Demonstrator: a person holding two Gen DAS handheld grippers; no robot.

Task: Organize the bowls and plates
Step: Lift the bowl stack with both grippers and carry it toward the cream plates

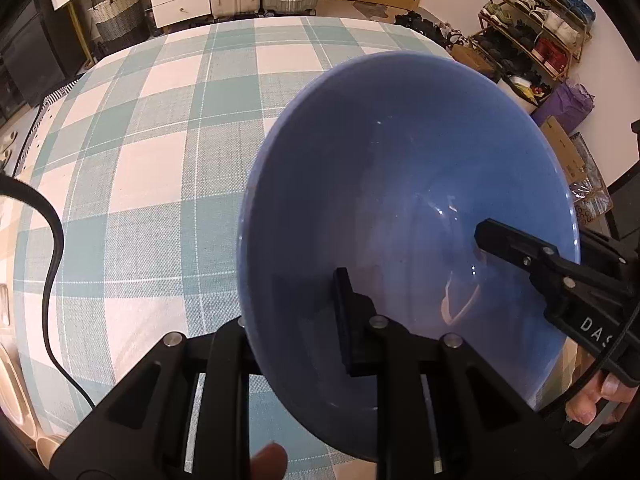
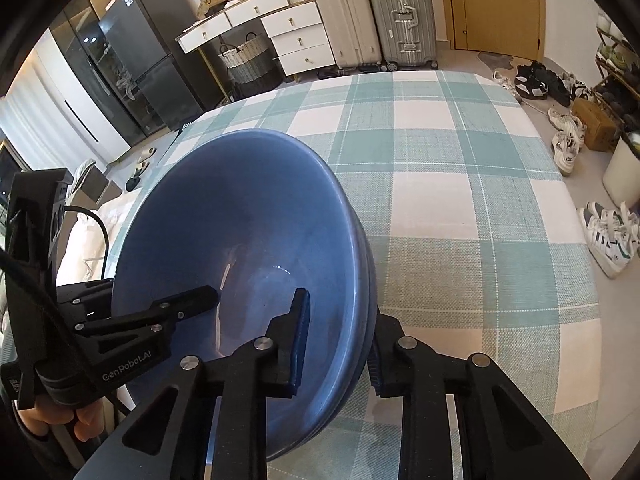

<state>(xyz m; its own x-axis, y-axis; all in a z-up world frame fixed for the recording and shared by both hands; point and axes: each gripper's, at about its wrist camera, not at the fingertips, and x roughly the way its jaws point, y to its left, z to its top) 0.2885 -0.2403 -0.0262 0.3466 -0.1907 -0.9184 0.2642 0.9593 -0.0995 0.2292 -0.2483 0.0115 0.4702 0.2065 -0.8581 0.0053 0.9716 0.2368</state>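
bowl (image 1: 400, 184): blue | tablecloth (image 1: 160, 140): teal-and-white check | grippers: black | drawers (image 2: 296, 36): white

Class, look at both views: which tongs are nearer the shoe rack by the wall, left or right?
Right. The right tongs clamp the blue bowl at its rim on the side toward the shoe rack; the left tongs clamp the opposite rim, farther from it.

The bowl (image 2: 240, 240) sits over the near part of the checked tablecloth (image 2: 460, 200), with the left gripper (image 1: 296, 320) on its left rim and the right gripper (image 2: 340, 344) on its right rim, while suitcases (image 2: 372, 12) stand beyond the table's far edge
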